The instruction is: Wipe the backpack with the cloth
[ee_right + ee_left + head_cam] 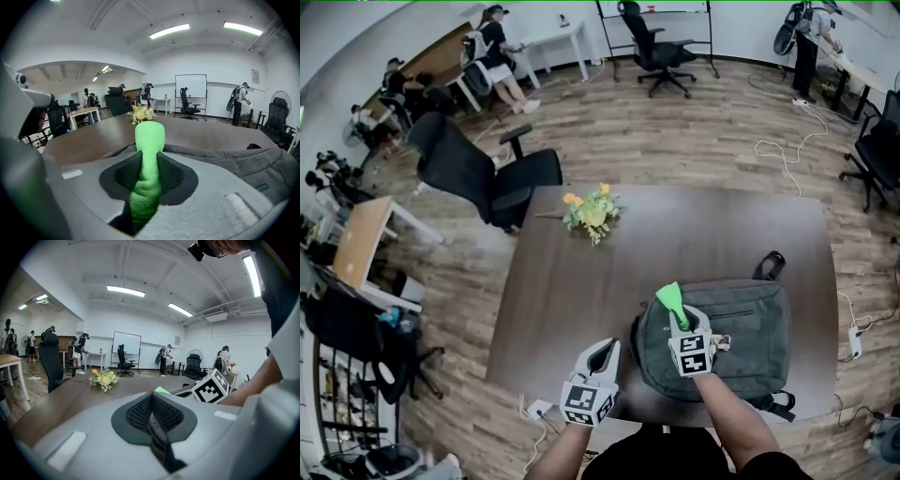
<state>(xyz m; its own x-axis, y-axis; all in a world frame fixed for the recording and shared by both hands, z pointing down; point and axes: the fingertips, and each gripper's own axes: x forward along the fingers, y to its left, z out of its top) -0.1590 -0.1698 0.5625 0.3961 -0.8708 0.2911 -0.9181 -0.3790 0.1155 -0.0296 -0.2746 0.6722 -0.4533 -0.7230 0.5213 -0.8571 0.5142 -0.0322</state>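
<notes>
Spreading across the middle of the head view, the dark worktop (572, 281) carries the grey backpack (750, 333) at lower right, its broader span running left to right in frame. The right claw (682, 323) sits over the bag's left end, clamped on the green cloth (671, 300). Most of the bag's face lies to the cloth's right. The left claw (602, 354), shut and empty, hangs off the bag at lower centre, so the right is nearer.

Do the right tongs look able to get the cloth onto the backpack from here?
Probably yes. The right tongs grip the green cloth directly above the backpack, whose top is bare beneath them; the left tongs sit off to the side, out of the way.
</notes>
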